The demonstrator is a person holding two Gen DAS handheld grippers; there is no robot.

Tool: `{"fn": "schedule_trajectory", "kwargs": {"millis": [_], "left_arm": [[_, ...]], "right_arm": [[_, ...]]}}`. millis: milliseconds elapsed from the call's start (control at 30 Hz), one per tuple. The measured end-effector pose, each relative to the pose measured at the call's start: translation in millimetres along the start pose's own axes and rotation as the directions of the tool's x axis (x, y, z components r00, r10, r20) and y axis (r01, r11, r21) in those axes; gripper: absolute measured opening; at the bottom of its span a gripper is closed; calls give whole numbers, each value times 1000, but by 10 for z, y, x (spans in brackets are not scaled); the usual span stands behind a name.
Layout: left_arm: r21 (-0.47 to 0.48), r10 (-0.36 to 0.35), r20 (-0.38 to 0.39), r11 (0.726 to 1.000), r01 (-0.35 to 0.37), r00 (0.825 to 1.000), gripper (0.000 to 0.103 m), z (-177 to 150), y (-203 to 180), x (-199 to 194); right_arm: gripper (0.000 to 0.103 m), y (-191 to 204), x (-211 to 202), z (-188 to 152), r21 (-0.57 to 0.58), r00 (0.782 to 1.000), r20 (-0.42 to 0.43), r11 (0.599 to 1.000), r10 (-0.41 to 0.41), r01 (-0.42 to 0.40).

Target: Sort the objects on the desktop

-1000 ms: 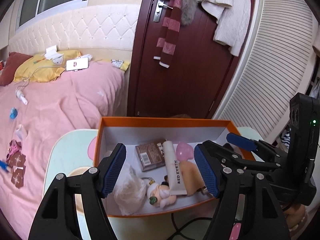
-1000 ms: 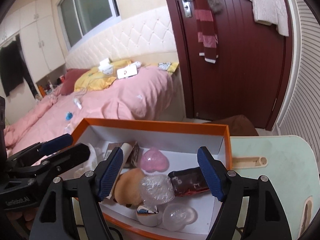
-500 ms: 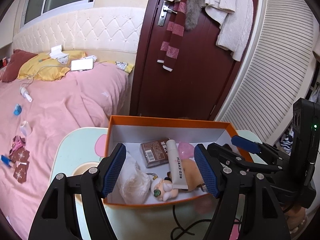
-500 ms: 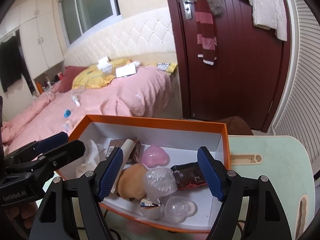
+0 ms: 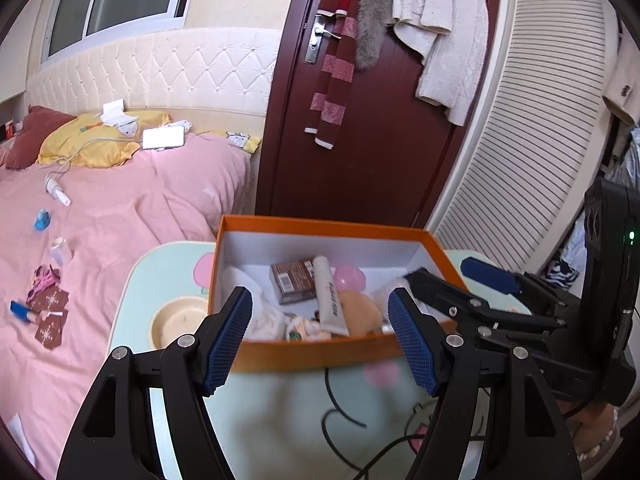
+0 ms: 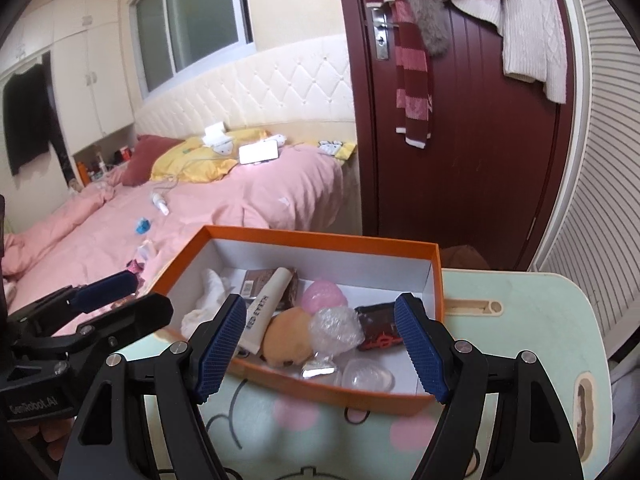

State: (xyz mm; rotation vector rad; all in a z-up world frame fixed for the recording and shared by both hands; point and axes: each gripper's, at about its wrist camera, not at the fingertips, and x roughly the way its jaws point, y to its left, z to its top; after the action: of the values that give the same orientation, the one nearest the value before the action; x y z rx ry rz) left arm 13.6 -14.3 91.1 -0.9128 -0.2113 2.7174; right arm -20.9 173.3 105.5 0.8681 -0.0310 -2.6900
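Note:
An orange box (image 5: 320, 226) (image 6: 320, 238) with a white inside stands on the pale green table (image 5: 280, 412) (image 6: 516, 332). In it lie a white tube (image 5: 329, 294) (image 6: 267, 308), a brown packet (image 5: 292, 280), a pink heart-shaped case (image 6: 324, 296), a tan plush (image 6: 288, 336), a bubble-wrap ball (image 6: 338, 326), a dark red packet (image 6: 378, 330), a clear heart case (image 6: 368, 376) and white tissue (image 6: 206, 298). My left gripper (image 5: 320, 340) and right gripper (image 6: 318, 350) both hang open and empty, short of the box's near wall.
A pink bed (image 5: 100, 220) with small items lies to the left of the table. Behind the box is a dark red door (image 5: 360, 120) hung with a scarf and clothes. A black cable (image 5: 360, 420) runs over the table's near part.
Both grippers have pulled back and up from over the box, which now sits farther away in both views. Both stay open and empty.

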Motion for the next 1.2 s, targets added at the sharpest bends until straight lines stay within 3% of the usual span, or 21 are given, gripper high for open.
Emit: {"fn": "schedule_trajectory", "kwargs": {"millis": [300, 600, 767, 867, 933, 1200], "left_arm": [[2, 26, -85, 1000, -26, 996, 71, -402, -66, -41], [36, 104, -193, 994, -99, 976, 71, -751, -75, 232], [95, 175, -213, 983, -158, 961, 89, -813, -131, 344], [119, 208, -215, 975, -186, 954, 91, -834, -160, 386], [107, 213, -220, 975, -193, 952, 103, -837, -143, 400], [121, 223, -218, 972, -201, 950, 103, -874, -142, 414]], "right_arm": [[77, -43, -209, -399, 39, 998, -62, 999, -33, 36], [77, -110, -117, -733, 77, 982, -161, 991, -97, 111], [80, -155, 85, -882, 86, 963, -241, 985, -122, 147], [93, -134, 142, -925, 39, 947, -241, 973, -213, 229], [103, -189, 171, -931, 53, 941, -244, 966, -233, 252], [103, -240, 182, -931, 61, 940, -239, 963, -243, 264]]}}
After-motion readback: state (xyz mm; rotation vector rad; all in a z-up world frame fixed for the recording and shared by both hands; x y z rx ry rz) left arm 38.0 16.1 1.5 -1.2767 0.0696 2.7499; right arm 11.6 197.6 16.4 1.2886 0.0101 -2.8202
